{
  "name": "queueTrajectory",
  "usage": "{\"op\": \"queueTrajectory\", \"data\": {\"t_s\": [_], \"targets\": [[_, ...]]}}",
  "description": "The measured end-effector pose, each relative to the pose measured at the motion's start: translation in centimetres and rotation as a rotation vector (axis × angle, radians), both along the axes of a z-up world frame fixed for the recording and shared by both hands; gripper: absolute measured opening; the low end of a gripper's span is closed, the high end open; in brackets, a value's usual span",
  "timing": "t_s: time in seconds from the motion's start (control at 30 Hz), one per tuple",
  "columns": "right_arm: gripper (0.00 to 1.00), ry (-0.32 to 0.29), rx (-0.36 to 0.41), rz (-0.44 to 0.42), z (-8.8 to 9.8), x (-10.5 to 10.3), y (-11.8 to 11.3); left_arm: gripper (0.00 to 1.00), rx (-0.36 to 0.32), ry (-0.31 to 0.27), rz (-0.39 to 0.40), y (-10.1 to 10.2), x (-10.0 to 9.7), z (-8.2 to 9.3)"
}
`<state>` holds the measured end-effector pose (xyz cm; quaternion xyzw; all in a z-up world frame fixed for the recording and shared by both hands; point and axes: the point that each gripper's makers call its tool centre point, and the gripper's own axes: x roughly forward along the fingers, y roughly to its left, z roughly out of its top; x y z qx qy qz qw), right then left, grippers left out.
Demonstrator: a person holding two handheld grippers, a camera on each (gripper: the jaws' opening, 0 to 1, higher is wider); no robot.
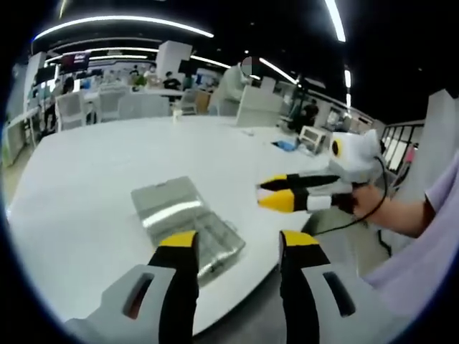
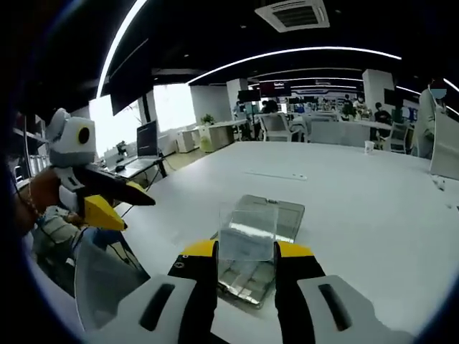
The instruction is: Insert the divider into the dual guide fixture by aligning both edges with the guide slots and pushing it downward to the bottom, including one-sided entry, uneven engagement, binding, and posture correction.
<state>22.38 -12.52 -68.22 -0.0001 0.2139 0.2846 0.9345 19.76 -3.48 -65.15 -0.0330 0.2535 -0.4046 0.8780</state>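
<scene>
A clear plastic guide fixture point(image 1: 188, 218) lies flat on the white table point(image 1: 107, 158), just ahead of my left gripper point(image 1: 239, 244), which stands open with nothing between its yellow-tipped jaws. In the right gripper view the same fixture point(image 2: 276, 211) sits below and beyond my right gripper point(image 2: 246, 254). That gripper is shut on a small transparent divider point(image 2: 247, 231), held upright over the fixture's near end. The right gripper point(image 1: 267, 193) also shows from the side, hovering right of the fixture. The left gripper point(image 2: 135, 211) appears at the left, off the table's edge.
The table's near edge point(image 1: 237, 304) runs under my left jaws. A person's hand and sleeve point(image 1: 401, 215) hold the right gripper. Small items point(image 1: 287, 145) lie at the far right of the table. Chairs and desks point(image 1: 107, 104) stand beyond it.
</scene>
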Motion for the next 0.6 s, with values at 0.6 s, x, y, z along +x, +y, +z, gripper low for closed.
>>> {"op": "queueTrajectory", "data": {"t_s": [0.6], "targets": [[0.26, -0.047, 0.021, 0.057, 1.1, -0.1, 3.8, 0.29, -0.062, 0.021, -0.029, -3.1, 2.6, 1.2]]}}
